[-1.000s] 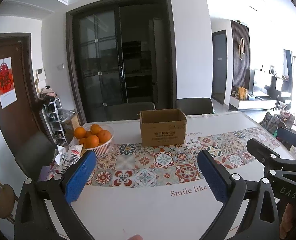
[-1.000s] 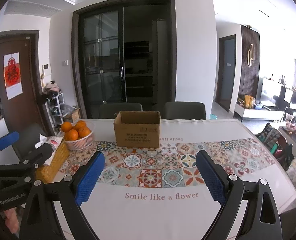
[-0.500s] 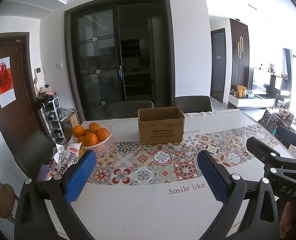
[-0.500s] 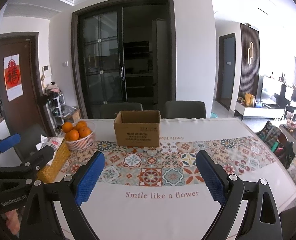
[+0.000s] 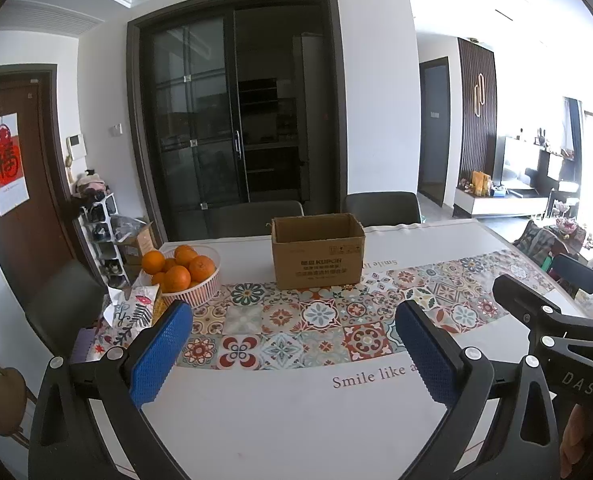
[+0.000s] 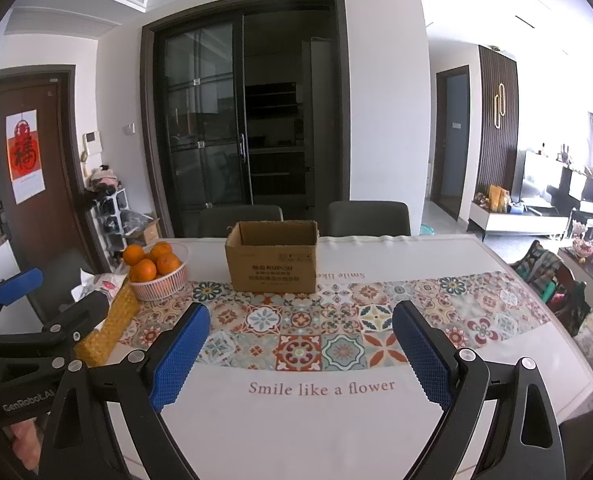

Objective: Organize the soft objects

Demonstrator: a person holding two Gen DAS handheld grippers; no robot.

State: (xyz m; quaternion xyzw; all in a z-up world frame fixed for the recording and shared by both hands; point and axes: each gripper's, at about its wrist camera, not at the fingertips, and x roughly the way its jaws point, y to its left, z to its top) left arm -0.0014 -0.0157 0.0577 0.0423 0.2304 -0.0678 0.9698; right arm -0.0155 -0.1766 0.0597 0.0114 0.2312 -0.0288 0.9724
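An open brown cardboard box [image 5: 317,254] stands upright at the far middle of the table [image 5: 296,420]; it also shows in the right wrist view [image 6: 272,256]. No soft objects show on the table. My left gripper [image 5: 292,350] is open and empty, held above the near table edge. My right gripper [image 6: 301,354] is open and empty beside it, over the words "Smile like a flower". The box's inside is hidden.
A white basket of oranges [image 5: 184,276] and a woven tissue box [image 6: 104,316] sit at the table's left. Dark chairs [image 6: 368,218] stand behind the table. A patterned tile runner [image 6: 336,320] crosses the middle.
Both views have tilted up slightly and drawn back a little; the table sits lower in frame. Both grippers stay open.
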